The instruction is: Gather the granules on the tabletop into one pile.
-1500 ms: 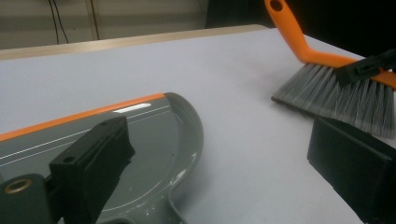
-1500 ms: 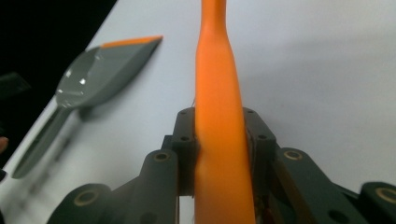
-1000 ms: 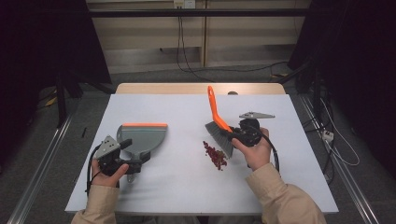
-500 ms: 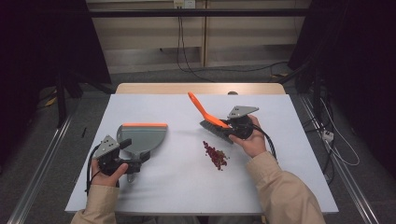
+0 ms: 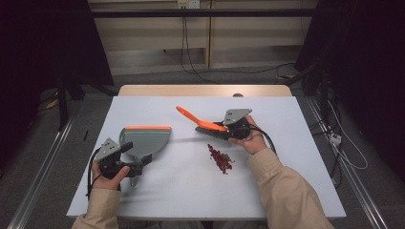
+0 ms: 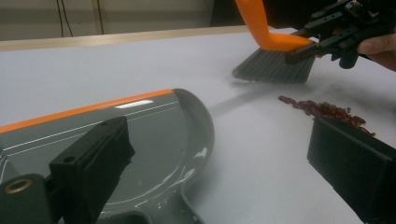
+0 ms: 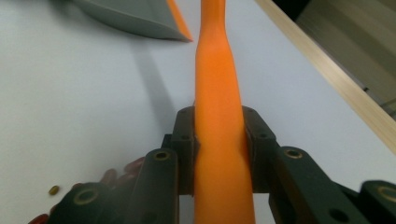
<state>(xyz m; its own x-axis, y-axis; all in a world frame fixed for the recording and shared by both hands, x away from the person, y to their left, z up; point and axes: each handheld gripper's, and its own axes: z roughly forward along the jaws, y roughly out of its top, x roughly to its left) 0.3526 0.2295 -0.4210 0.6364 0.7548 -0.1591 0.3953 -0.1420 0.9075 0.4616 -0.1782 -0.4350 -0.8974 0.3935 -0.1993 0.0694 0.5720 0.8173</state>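
Observation:
A grey dustpan (image 5: pixel 145 138) with an orange front lip lies flat on the white table (image 5: pixel 191 191), left of centre. My left gripper (image 5: pixel 136 155) sits at the pan's handle end, its jaws standing wide apart. In the left gripper view (image 6: pixel 224 158) the pan (image 6: pixel 154 135) lies under and beside the left jaw. My right gripper (image 5: pixel 222 130) is shut on the orange handle of a hand brush (image 5: pixel 198 119), which leans over to the left with its grey bristles (image 6: pixel 275 70) just above the table. A small pile of red bits (image 5: pixel 219 159) lies in front of the brush.
A wooden edge (image 5: pixel 205 90) runs along the table's far side, with floor and cables beyond. The person's sleeves (image 5: pixel 282 191) come in from the bottom. Bare white tabletop (image 5: pixel 186 167) separates the pan and the red pile (image 6: pixel 327 108).
The right hand has moved away from the pile toward the far right and lower. The brush has tipped from nearly upright to leaning left. The left hand and dustpan have stayed put.

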